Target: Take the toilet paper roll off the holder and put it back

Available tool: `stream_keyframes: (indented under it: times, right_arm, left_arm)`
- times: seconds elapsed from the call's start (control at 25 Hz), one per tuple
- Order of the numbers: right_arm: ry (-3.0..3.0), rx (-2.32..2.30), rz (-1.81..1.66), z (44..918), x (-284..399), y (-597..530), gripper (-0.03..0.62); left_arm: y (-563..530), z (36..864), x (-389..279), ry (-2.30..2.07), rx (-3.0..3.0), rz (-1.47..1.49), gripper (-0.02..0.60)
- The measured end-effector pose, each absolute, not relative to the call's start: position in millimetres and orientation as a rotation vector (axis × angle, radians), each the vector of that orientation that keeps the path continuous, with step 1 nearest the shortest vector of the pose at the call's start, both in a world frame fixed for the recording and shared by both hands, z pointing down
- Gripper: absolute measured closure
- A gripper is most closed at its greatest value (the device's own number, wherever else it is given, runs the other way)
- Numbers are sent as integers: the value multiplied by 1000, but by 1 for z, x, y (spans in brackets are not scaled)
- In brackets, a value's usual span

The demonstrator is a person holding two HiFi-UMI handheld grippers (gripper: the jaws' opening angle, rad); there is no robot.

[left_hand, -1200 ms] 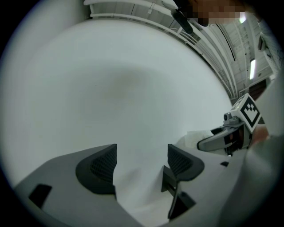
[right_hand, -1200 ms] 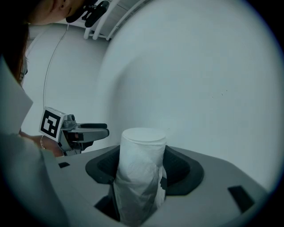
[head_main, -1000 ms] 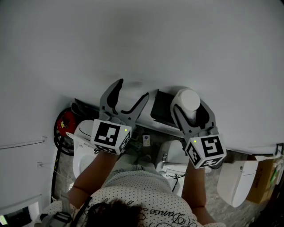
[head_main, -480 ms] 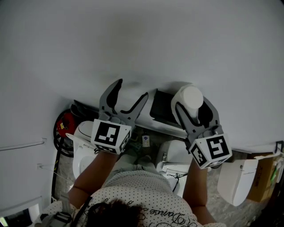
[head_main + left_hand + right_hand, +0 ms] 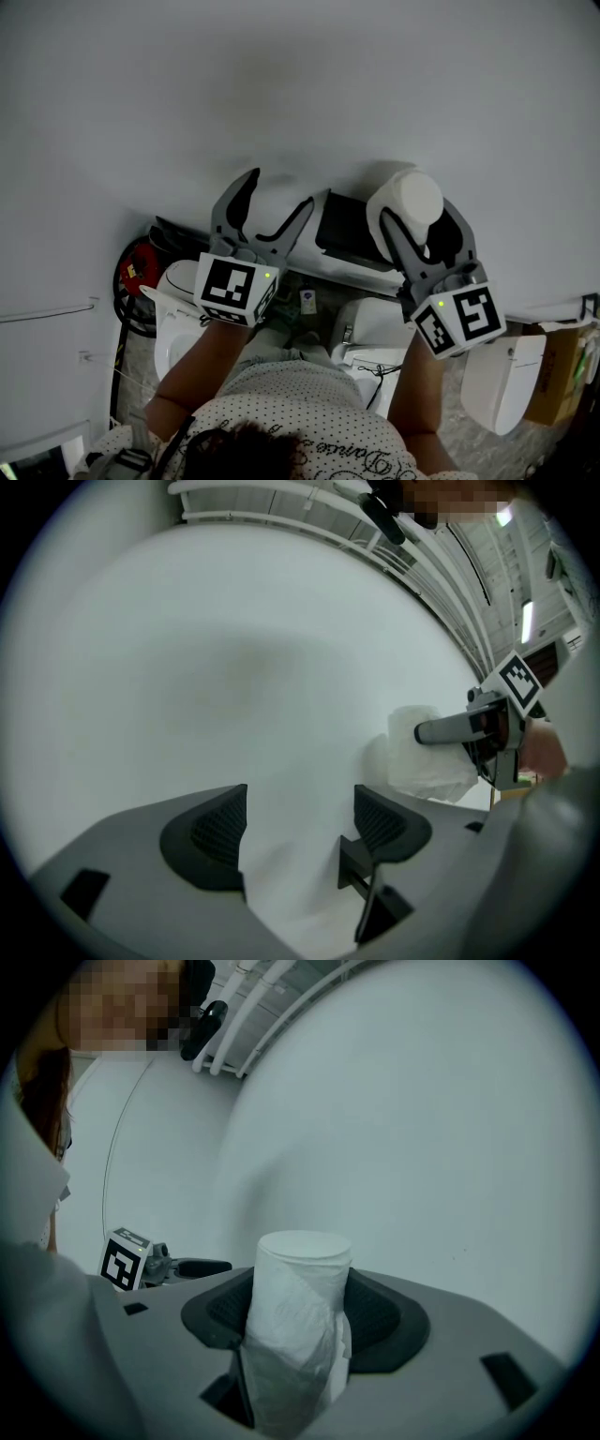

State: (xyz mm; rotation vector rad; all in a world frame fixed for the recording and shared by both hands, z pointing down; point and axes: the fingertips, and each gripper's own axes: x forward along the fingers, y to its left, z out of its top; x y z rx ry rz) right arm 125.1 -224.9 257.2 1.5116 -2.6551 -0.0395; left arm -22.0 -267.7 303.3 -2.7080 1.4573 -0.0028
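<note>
The white toilet paper roll (image 5: 411, 200) stands on end between the jaws of my right gripper (image 5: 418, 221), which is shut on it, up against the white wall. In the right gripper view the roll (image 5: 300, 1316) fills the gap between the dark pads (image 5: 380, 1321), with a loose sheet hanging down its front. The black holder (image 5: 345, 228) is on the wall just left of the roll, with nothing on it. My left gripper (image 5: 279, 192) stands open left of the holder with nothing between its pads (image 5: 214, 834). From the left gripper view the roll (image 5: 422, 757) shows at the right.
A plain white wall (image 5: 300, 84) fills the upper part of the head view. Below are a white toilet (image 5: 370, 330), a red object with black cable (image 5: 138, 262) at the left, and a white bin (image 5: 502, 375) and a cardboard box (image 5: 555, 373) at the right.
My right gripper has carried the roll to the right and a little up, away from the black holder. The left gripper has stayed where it was.
</note>
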Motion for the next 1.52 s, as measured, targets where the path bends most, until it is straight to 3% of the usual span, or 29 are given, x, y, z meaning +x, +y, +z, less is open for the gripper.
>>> stream_keyframes:
  times: [1.52]
  right_arm:
    - [-2688,1599,-103,198,155,-201,313]
  left_arm:
    - [-269,297,-6,1408,-2731,10,241]
